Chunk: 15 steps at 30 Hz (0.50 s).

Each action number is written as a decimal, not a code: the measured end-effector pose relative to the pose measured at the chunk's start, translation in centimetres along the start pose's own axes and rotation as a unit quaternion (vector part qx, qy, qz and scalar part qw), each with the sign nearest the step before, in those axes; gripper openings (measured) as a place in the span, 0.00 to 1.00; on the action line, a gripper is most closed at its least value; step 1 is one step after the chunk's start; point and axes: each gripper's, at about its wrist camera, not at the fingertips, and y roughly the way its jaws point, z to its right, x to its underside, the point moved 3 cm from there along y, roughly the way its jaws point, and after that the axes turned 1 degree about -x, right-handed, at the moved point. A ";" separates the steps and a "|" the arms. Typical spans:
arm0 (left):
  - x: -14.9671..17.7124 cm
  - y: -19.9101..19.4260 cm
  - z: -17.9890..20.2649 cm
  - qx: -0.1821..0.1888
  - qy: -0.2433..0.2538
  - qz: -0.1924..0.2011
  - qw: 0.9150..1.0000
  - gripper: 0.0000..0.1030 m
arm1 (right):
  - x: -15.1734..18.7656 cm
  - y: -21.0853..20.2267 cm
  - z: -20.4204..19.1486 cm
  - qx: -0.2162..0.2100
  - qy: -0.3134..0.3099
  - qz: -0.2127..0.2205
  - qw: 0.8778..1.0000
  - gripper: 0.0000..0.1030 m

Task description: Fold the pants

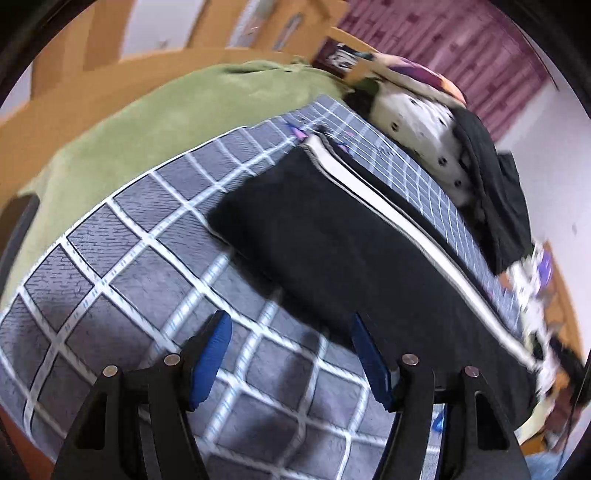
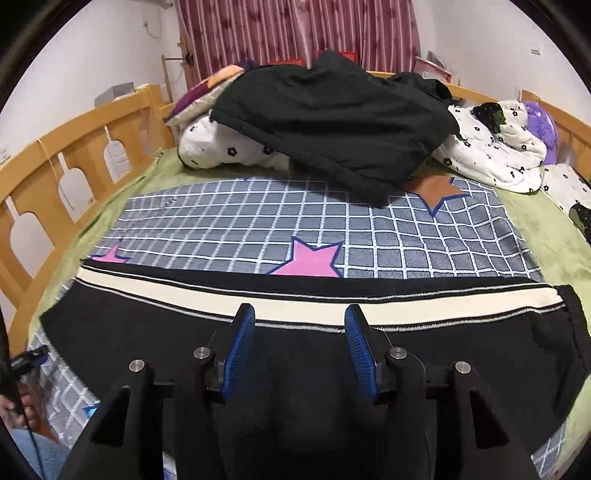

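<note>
The black pants (image 2: 147, 325) with a cream side stripe (image 2: 207, 291) lie flat across the grey checked blanket (image 2: 258, 218) on the bed. In the left wrist view the pants (image 1: 325, 229) run from the centre to the lower right, cream stripe (image 1: 373, 188) along their far edge. My left gripper (image 1: 291, 325) is open and empty, hovering over the blanket at the pants' near edge. My right gripper (image 2: 300, 317) is open and empty, above the middle of the pants near the stripe.
A heap of black clothes (image 2: 332, 122) lies on white spotted bedding (image 2: 491, 155) at the far end of the bed. A wooden bed rail (image 2: 66, 155) runs along the left. A green sheet (image 1: 122, 122) lies under the blanket. Red curtains (image 2: 295, 29) hang behind.
</note>
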 end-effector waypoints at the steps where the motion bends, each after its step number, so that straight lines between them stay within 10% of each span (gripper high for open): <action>1: -0.5 0.2 -0.4 0.010 -0.011 0.003 1.000 0.62 | 0.0 -0.5 -0.2 -0.009 0.004 -0.008 1.000 0.48; 15: -4.8 5.3 -1.4 0.047 -0.075 0.001 0.996 0.44 | 0.1 -7.5 -1.4 0.043 0.008 -0.017 0.999 0.48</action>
